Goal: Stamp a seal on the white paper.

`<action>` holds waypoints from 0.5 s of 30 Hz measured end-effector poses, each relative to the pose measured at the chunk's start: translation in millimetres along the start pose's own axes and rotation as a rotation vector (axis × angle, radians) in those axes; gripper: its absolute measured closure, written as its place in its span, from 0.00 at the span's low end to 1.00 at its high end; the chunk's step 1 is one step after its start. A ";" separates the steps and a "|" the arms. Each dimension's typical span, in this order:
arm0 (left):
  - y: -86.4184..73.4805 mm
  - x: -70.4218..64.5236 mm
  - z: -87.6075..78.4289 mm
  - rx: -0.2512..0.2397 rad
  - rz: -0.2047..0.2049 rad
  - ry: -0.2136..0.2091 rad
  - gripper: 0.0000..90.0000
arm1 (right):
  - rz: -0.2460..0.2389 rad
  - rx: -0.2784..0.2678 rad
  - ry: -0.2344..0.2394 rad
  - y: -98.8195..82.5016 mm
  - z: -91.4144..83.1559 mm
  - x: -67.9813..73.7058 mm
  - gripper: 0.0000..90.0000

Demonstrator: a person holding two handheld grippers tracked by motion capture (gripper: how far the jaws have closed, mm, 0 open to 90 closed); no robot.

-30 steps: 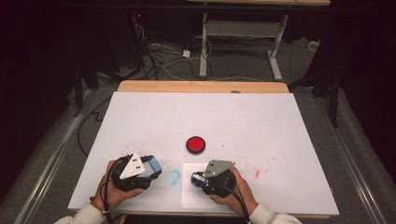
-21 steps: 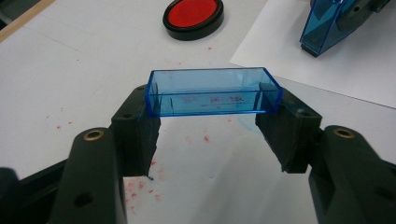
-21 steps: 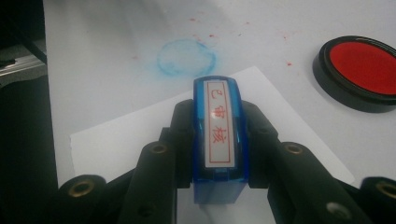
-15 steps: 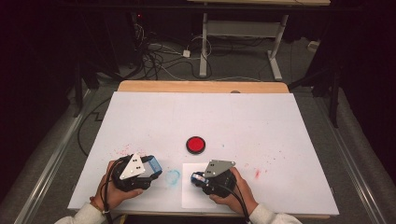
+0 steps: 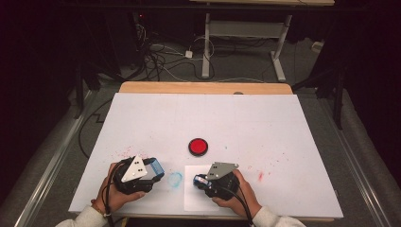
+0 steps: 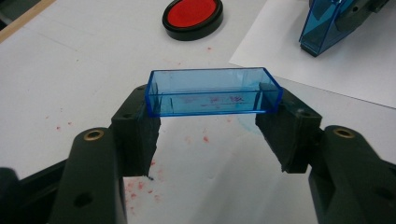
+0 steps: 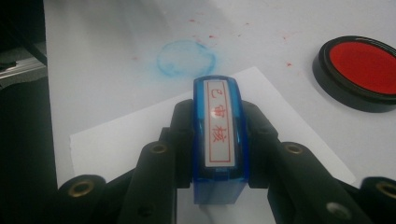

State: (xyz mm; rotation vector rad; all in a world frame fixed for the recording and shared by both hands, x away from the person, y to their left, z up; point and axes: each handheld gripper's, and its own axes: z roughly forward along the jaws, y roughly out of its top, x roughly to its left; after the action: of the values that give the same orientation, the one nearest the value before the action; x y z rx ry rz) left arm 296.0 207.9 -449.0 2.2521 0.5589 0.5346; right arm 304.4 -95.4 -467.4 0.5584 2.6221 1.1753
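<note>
While a second passes with no visible shift in the high view, bench: the white-topped bench (image 5: 236, 118) and everything on it lie as they did, so the work is paused, not advancing.
Paper: the white rectangular sheet of paper (image 5: 191, 201) lies flat at the near edge, under the right hand, and no print shows on its bare part.
Left gripper: the left gripper (image 6: 210, 126) sits low over the bench, left of the sheet, its jaws closed on the two short ends of the cap.
Right gripper: the right gripper (image 7: 218, 121) hovers over the sheet, its jaws clamped on the long sides of the stamp.
Ink pad: the round red ink pad in a black rim (image 5: 198, 146) lies uncovered just beyond both hands, touched by neither.
Stamp: the translucent blue plastic rectangular stamp (image 7: 218, 140) has a white face with red characters turned up toward the camera, not down at the paper.
Cap: the clear blue plastic box-shaped cap (image 6: 212, 91) is off the stamp, held level, apart from it.
Smudge: a faint blue ring-shaped smudge (image 5: 175, 178) marks the bench between the grippers.
Meaning: the stamp looks uncapped and ready; inking or pressing is probably next.
</note>
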 end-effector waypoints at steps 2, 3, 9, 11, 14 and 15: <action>0.0 0.2 0.3 0.002 0.002 0.000 0.44 | 0.000 0.000 0.002 0.1 0.0 -0.4 0.78; 0.0 0.3 0.5 0.002 0.002 -0.001 0.44 | 0.004 0.000 0.003 0.1 0.0 -0.4 0.78; -0.1 0.4 0.8 0.004 0.002 -0.002 0.44 | -0.002 -0.001 0.005 0.3 -0.3 -1.2 0.78; -0.1 0.5 0.9 0.003 0.001 -0.003 0.44 | -0.003 -0.001 0.005 0.2 -0.5 -1.1 0.78; -0.4 0.6 1.1 0.005 0.001 -0.004 0.44 | 0.004 -0.004 0.009 0.5 -0.6 -1.8 0.78; -0.4 0.6 1.0 0.004 0.000 -0.002 0.44 | 0.008 -0.002 0.015 0.6 -1.0 -2.6 0.78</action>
State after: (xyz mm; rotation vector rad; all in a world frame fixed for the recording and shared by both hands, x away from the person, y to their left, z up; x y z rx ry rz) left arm 297.0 207.9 -449.8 2.2561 0.5591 0.5312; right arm 306.6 -96.9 -466.1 0.5626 2.6336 1.1895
